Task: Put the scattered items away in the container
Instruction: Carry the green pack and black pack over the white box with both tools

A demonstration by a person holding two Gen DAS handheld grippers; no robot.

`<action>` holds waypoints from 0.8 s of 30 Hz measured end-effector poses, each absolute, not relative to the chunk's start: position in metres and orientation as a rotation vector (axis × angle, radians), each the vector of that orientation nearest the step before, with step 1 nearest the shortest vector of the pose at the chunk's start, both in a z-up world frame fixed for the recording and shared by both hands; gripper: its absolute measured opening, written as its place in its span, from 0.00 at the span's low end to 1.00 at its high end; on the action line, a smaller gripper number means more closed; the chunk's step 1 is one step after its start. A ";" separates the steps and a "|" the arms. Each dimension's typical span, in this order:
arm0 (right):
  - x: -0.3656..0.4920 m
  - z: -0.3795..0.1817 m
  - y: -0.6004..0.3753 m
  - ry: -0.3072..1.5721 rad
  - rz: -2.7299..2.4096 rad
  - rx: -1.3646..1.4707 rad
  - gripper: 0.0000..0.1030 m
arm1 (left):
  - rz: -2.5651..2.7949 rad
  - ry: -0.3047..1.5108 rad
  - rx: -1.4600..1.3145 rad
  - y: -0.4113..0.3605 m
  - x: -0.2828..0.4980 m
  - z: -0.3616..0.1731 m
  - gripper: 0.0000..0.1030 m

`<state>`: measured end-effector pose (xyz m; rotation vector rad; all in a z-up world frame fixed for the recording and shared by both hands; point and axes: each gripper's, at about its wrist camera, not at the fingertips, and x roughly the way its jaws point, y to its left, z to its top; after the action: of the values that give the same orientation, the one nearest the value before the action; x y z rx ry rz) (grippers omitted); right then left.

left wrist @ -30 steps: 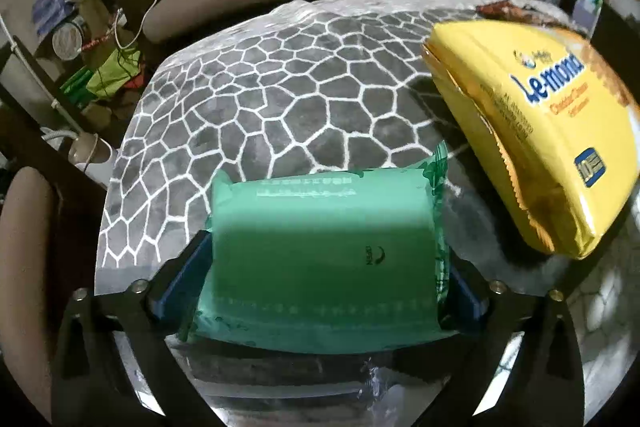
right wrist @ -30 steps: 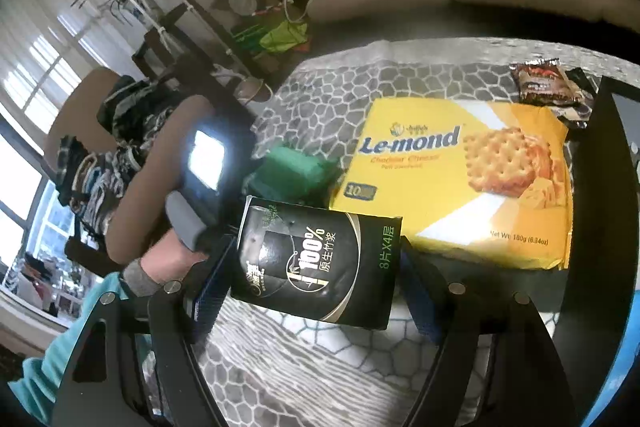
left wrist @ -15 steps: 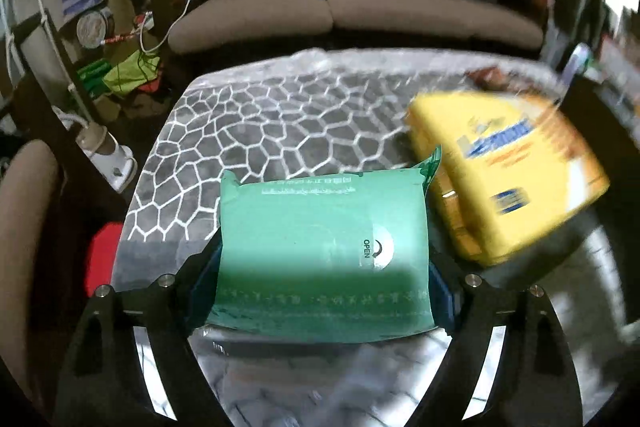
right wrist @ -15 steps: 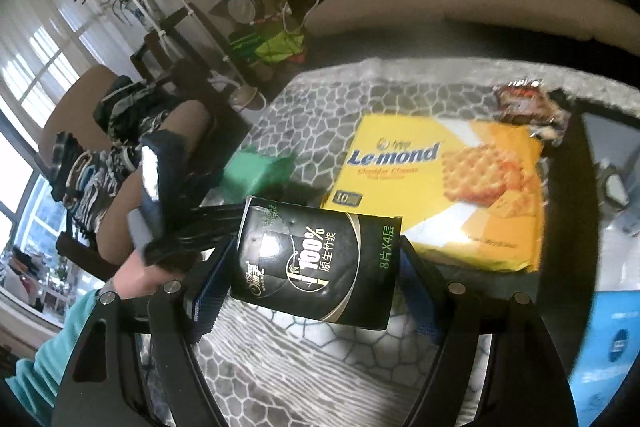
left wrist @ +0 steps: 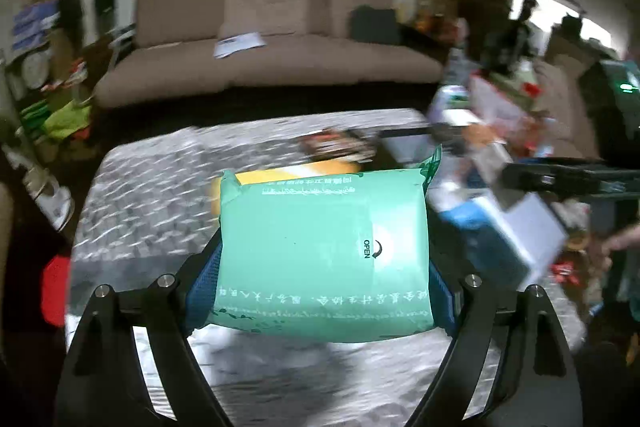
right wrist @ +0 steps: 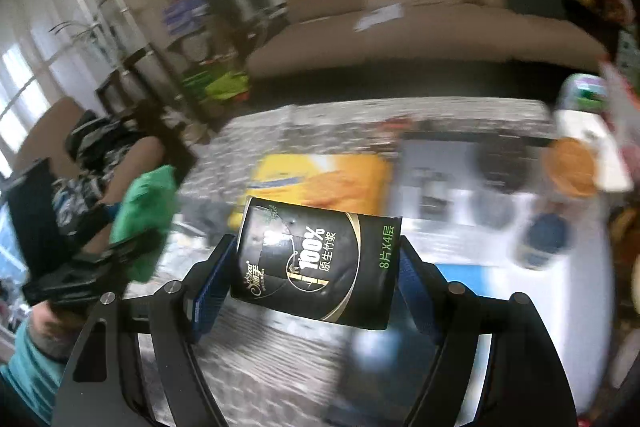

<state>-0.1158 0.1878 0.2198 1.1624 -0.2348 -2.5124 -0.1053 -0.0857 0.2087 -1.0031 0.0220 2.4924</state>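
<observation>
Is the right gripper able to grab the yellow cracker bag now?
Probably not yet. The right gripper is already shut on the black tissue pack, so its jaws are full. The yellow cracker bag lies uncovered beyond.

The left gripper (left wrist: 324,267) clamps a green wipes pack (left wrist: 324,251) (its "OPEN" tab faces up) above the grey patterned table (left wrist: 160,195). Beyond the pack, a yellow packet (left wrist: 296,172) peeks out; farther back stands a brown sofa (left wrist: 272,39).

Open patterned tabletop (left wrist: 152,195) is left free at the near left; farther passage is blocked by yellow cracker pack (right wrist: 320,179), flanked rightward by cluttered container (right wrist: 460,187).
</observation>
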 end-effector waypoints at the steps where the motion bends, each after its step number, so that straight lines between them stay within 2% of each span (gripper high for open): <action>1: -0.110 0.222 0.207 -0.240 -2.537 1.169 0.76 | 2.467 0.021 -0.999 -0.070 -0.102 0.213 0.82; 8: -0.053 0.234 0.333 -0.293 -2.699 1.203 0.76 | 2.312 0.056 -1.045 0.076 -0.095 0.223 0.82; 12: -0.024 0.234 0.381 -0.326 -2.724 1.196 0.76 | 2.242 0.171 -1.040 0.165 -0.090 0.212 0.82; 18: 0.004 0.229 0.429 -0.314 -2.706 1.204 0.76 | 2.077 0.527 -0.998 0.266 -0.086 0.172 0.82; 24: 0.017 0.222 0.449 -0.295 -2.674 1.195 0.76 | 1.852 0.804 -0.911 0.308 -0.090 0.131 0.82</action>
<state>0.0174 0.4493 0.2215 1.1950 -0.2946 -2.6739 -0.0897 0.3075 0.1306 -0.9110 0.8044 1.8522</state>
